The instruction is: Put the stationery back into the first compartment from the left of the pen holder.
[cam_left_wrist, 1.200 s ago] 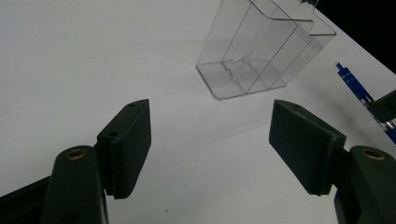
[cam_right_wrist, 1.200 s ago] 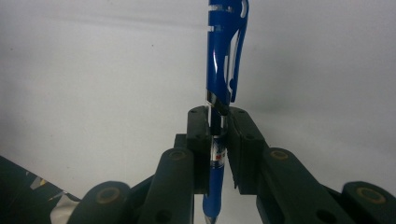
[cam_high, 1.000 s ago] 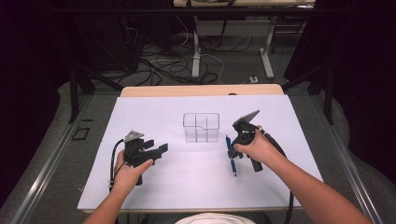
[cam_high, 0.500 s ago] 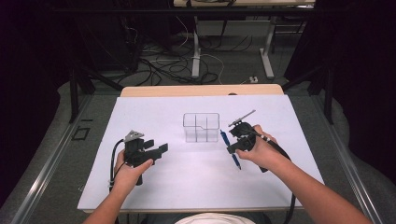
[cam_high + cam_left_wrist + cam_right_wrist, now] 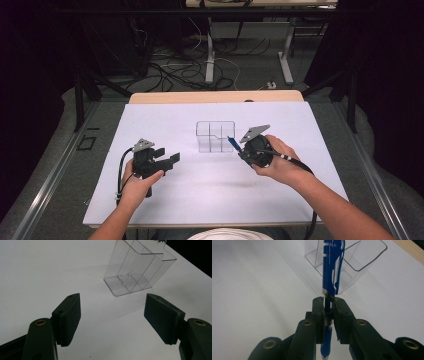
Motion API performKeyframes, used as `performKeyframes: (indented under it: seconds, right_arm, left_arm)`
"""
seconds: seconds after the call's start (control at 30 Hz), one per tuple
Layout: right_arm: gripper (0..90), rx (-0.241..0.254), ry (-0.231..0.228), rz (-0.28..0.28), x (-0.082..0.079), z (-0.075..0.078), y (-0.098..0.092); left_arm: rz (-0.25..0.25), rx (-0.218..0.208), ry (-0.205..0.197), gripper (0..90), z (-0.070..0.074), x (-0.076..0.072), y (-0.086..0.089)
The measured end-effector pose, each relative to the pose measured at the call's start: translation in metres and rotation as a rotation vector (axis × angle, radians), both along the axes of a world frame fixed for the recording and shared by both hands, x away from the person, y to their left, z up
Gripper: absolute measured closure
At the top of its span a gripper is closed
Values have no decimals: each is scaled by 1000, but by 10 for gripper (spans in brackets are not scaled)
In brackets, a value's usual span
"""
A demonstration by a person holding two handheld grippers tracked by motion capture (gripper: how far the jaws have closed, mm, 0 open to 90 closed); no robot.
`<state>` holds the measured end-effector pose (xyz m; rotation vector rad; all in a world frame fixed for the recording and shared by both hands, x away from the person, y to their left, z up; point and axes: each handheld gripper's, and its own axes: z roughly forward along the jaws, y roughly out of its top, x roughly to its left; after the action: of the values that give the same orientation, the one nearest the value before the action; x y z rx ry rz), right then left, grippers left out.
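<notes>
Right gripper (image 5: pixel 329 305) fingers clamp the blue plastic pen (image 5: pixel 331 272), lifted beside the clear compartmented holder (image 5: pixel 215 136); insertion remains. Left gripper (image 5: pixel 113 320) fingers open, empty.

Blue pen (image 5: pixel 331 270), clear organiser (image 5: pixel 215 136), white table cover (image 5: pixel 150 120), black tongs (image 5: pixel 112 320)

A laboratory or recording room, probably — the dim surroundings leave some doubt. A wooden table (image 5: pixel 215 96) covered by a white sheet (image 5: pixel 210 195) stands inside a dark metal frame (image 5: pixel 80 100); black curtains (image 5: pixel 380 75) enclose the sides, and loose cables (image 5: pixel 170 70) lie tangled on the grey floor (image 5: pixel 250 70) among further desk legs (image 5: pixel 286 60).
</notes>
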<state>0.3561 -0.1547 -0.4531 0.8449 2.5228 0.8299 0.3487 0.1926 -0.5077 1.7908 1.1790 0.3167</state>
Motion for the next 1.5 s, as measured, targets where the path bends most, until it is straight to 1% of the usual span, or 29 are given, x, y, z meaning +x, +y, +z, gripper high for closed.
performKeyframes:
  seconds: [0.1, 0.17, 0.2, 0.23, 0.33, 0.37, 0.4, 0.43, 0.53, 0.67, 0.7, 0.77, 0.83, 0.87, 0.9, 0.93, 1.0, 1.07, 1.1, 1.13, 1.17, 1.2, 1.23, 1.3, 1.33, 1.37, 1.4, 1.47, 1.5]
  right_arm:
    - [796, -11, -24, 16, -1, 1, 1]
    - [796, -14, -56, 21, -3, 2, 2]
    - [796, -13, -71, 32, -3, 2, 3]
    - [796, -16, -78, 39, -5, 3, 3]
    - [796, -40, -115, 65, -8, 3, 6]
    - [796, -55, -136, 79, -9, 3, 6]
    - [796, -63, -144, 77, -11, 3, 7]
    - [796, -68, -154, 94, -11, 2, 8]
    - [796, -88, -178, 116, -12, 0, 11]
    - [796, -133, -212, 153, -15, -3, 14]
    - [796, -141, -227, 154, -16, -4, 15]
    - [796, -179, -266, 188, -18, -5, 16]
    - [796, -188, -287, 201, -20, -6, 18]
    - [796, -202, -302, 219, -21, -5, 18]
    - [795, -196, -305, 218, -22, -6, 19]
    - [796, -212, -326, 231, -23, -7, 19]
    - [795, -241, -353, 251, -25, -7, 19]
    - [795, -255, -401, 268, -27, -9, 20]
    - [795, -274, -430, 289, -27, -9, 20]
    - [795, -277, -453, 292, -29, -9, 20]
    - [795, -293, -490, 313, -30, -10, 20]
    - [795, -322, -524, 330, -32, -9, 20]
    - [795, -329, -558, 353, -32, -10, 20]
    - [795, -374, -633, 386, -36, -11, 21]
    - [795, -386, -662, 408, -37, -11, 20]
    - [795, -400, -703, 427, -38, -12, 21]
    - [795, -432, -740, 447, -39, -12, 21]
    - [795, -480, -800, 477, -41, -14, 21]
    - [795, -506, -837, 500, -42, -13, 21]
  left_arm:
    - [-6, 0, -14, 295, 3, -1, -1]
    - [-13, 6, -21, 295, 4, -1, -1]
    - [-16, 10, -24, 295, 5, -1, -2]
    - [-18, 10, -27, 295, 5, -1, -2]
    - [-22, 12, -31, 295, 7, -1, -3]
    - [-23, 9, -32, 295, 8, -1, -3]
    - [-26, 13, -33, 295, 9, -1, -2]
    - [-29, 11, -35, 295, 9, 0, -2]
    - [-33, 15, -25, 295, 9, 0, -2]
    - [-38, 5, -8, 304, 7, 1, -3]
    - [-38, 7, -5, 305, 7, 1, -3]
    - [-38, 6, 3, 309, 7, 1, -3]
    - [-38, 8, 5, 312, 6, 1, -3]
    - [-37, 8, 6, 314, 6, 1, -3]
    - [-36, 8, 8, 316, 6, 1, -3]
    - [-35, 8, 8, 318, 6, 1, -3]
    - [-34, 5, 10, 320, 5, 1, -3]
    - [-34, 0, 11, 323, 5, 1, -3]
    - [-34, -5, 13, 324, 5, 1, -3]
    - [-38, -2, 12, 326, 5, 1, -3]
    - [-38, -2, 12, 326, 6, 1, -3]
    - [-38, -2, 12, 327, 6, 1, -3]
    - [-36, 0, 11, 328, 6, 1, -3]
    - [-36, 0, 10, 328, 6, 1, -3]
    - [-36, -2, 10, 328, 6, 1, -3]
    - [-36, -2, 10, 329, 6, 1, -3]
    - [-37, -4, 10, 329, 6, 1, -3]
    - [-38, -4, 11, 331, 7, 1, -3]
    - [-39, -3, 8, 333, 7, 1, -4]
